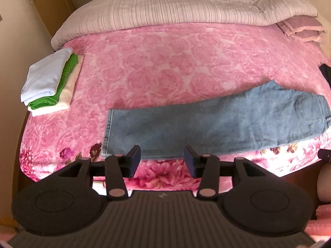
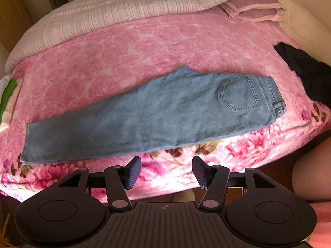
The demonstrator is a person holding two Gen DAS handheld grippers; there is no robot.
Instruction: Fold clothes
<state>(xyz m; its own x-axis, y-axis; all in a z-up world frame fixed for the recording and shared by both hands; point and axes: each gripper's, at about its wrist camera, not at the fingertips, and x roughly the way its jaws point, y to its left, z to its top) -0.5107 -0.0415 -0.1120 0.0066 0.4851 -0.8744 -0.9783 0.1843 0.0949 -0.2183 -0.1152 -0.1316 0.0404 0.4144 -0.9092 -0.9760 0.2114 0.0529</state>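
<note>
My jeans (image 1: 217, 124) lie near on the bed (image 1: 165, 66); folded stack (image 1: 49, 82) far left, quilt (image 1: 175, 6) beyond.

Legible text: none in either view.
Labels, brands, numbers: none readable on any fabric or tool surface.

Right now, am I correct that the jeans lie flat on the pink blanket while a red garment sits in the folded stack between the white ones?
Not quite: the garment in the folded stack is green, not red, as the left wrist view shows. The jeans do lie flat on the pink blanket.
</note>
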